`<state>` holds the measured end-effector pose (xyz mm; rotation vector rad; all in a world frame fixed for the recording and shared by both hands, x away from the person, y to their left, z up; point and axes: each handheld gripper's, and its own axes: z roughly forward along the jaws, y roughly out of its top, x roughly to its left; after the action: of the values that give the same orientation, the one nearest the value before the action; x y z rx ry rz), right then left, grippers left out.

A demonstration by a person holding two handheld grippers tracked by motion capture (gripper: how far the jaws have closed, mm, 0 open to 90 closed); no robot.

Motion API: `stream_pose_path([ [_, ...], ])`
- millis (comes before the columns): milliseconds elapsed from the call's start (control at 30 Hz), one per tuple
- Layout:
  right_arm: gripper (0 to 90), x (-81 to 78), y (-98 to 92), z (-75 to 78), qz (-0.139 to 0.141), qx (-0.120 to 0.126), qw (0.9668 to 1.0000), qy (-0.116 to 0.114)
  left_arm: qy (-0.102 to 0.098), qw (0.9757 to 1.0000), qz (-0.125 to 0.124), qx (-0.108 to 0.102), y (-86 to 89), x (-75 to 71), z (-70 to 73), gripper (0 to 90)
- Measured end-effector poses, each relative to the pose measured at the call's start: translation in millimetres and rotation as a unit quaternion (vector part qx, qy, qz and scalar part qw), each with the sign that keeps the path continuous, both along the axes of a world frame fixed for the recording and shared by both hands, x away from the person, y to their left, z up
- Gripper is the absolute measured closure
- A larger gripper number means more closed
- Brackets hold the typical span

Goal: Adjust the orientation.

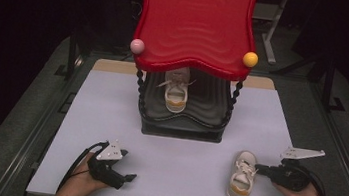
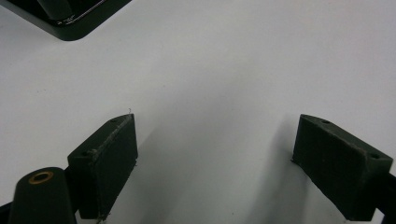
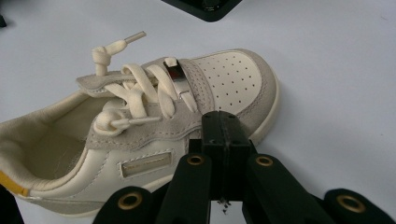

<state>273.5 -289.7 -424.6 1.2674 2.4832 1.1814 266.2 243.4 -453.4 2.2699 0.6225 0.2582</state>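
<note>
- Shoes are what this is about: a two-tier rack with a red wavy top shelf stands at the back middle of the bench, and everything else sits relative to it.
- One cream sneaker is already on the rack's black lower shelf, heel toward the person, toe pointing in. Looks parked on purpose, off to one half so a partner can fit beside it.
- The second sneaker is out on the bench, in front of the rack and off to its right, toe pointing roughly toward the rack, laces tied in loose knots.
- Right hand-held gripper sits right at that shoe's side. In its own view the jaws are pressed together with nothing between them, tip against the suede near the toe, so my guess is it's nudging or lining up, not grabbing.
- Left hand-held gripper is parked in front of the rack to its left, jaws spread wide over bare bench, pinching nothing. Probably just waiting.
- Bench top is plain pale matte white, no clutter, with a tan strip at the edge behind the rack.
- Room around it is dark; some stands and a greyish floor are barely visible beyond the rack.
</note>
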Motion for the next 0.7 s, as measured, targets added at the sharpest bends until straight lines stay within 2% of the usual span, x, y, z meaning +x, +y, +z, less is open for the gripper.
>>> stream_pose_path([
  [200, 89.6, -5.5, -3.6, 0.4, -0.005, -0.005, 1.0, -0.001, 0.0, 1.0, 0.0, 0.0, 0.1, 0.0, -0.1, 13.0],
  [400, 89.6, -25.9, -6.3, -0.9, 0.004, -0.008, 1.0, 0.001, 0.001, 1.0, 0.001, 0.0, -0.1, -0.1, 0.0, 13.0],
  [500, 89.6, -34.6, -1.6, -2.1, 0.011, -0.013, 0.9998, 0.007, 0.0, 1.0, 0.0, 0.001, 0.1, -0.1, 0.1, 13.0],
  [700, 89.6, -45.2, 13.9, -6.5, 0.039, -0.04, 0.9983, 0.02, 0.0, 1.0, -0.001, 0.001, 0.2, -0.1, 0.1, 13.0],
])
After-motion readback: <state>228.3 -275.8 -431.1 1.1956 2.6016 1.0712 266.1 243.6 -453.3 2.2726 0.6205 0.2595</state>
